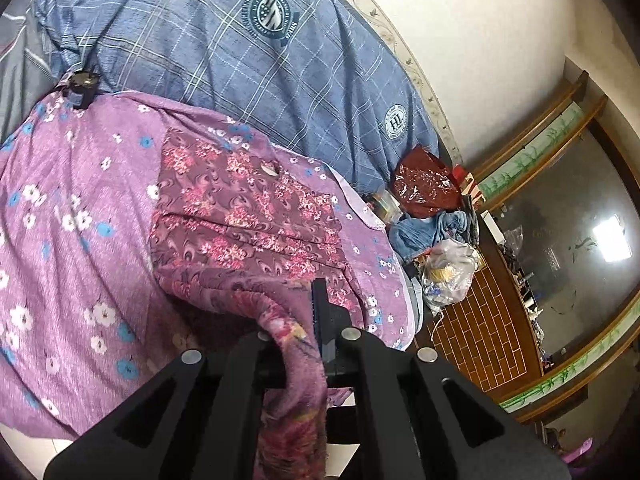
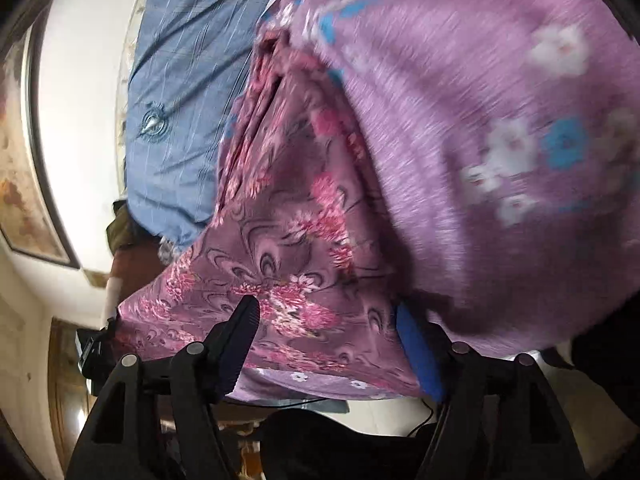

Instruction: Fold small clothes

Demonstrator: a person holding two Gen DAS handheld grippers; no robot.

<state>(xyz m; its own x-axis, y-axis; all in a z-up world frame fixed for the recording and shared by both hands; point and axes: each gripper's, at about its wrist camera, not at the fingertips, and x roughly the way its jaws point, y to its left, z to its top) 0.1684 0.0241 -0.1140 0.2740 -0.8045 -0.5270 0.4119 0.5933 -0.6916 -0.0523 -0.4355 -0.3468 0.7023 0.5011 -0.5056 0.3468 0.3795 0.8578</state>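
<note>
1. Clenched on cloth, my left claw grips a bunched edge of the maroon floral garment; the fabric drapes down over the claw's frame and hides one fingertip entirely.
2. Beyond that pinch, the garment lies partly folded on the purple flowered bedsheet, its near edge lifted off the sheet toward my left claw.
3. Behind the purple bedsheet, a blue plaid quilt runs up to the wall; its far corner is cut off by the round lens edge.
4. Past the bedsheet's right corner sit a red plastic bag, crumpled blue cloth and a clear plastic bag; their contents are too small to make out.
5. At the bedsheet's upper-left edge sits a small dark round thing I cannot identify.
6. Seen from my right hand, everything is smeared by motion blur. My right claw stands released, fingers wide apart, with the garment spread across the gap; the pads do not press it.
7. One blue-padded fingertip is half buried under the bulging bedsheet, so whether it touches the cloth I cannot tell.
8. Whether the garment's hem reaches the bedsheet's near edge is lost behind the claw.
</note>
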